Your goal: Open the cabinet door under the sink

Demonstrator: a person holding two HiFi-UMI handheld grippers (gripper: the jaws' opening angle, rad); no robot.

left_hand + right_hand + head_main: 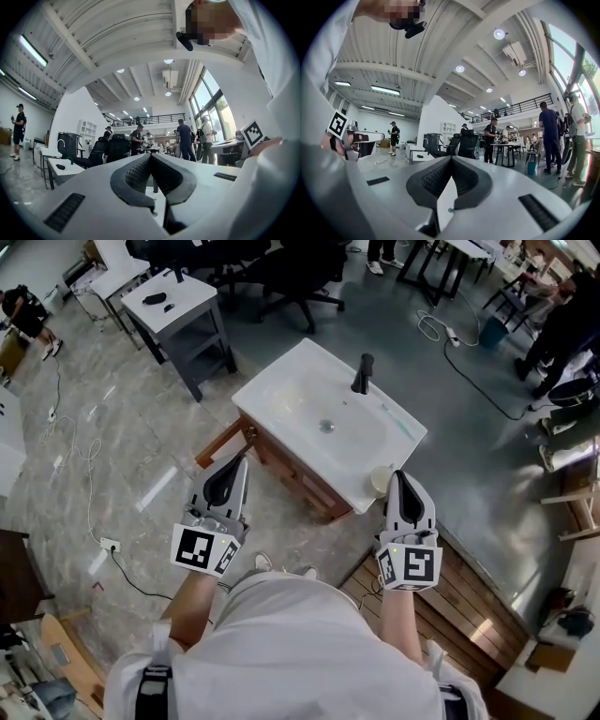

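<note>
A white sink (281, 395) with a black faucet (362, 374) sits on a wooden cabinet (292, 476) just ahead of me in the head view. The cabinet's front faces me, and whether its door is ajar I cannot tell. My left gripper (242, 461) hangs shut and empty above the cabinet's left front corner. At the sink's near right corner my right gripper (399, 476) is shut and empty too. The left gripper view shows that left gripper (151, 157) with jaws together, aimed level into the room. In the right gripper view the right gripper (451, 159) looks the same.
A cream cup (382, 480) stands on the sink's right corner beside my right gripper. Wooden decking (473, 601) lies to the right. A grey side table (178, 306) and office chairs (291, 273) stand behind the sink. Cables and a power strip (110, 545) lie on the floor at left.
</note>
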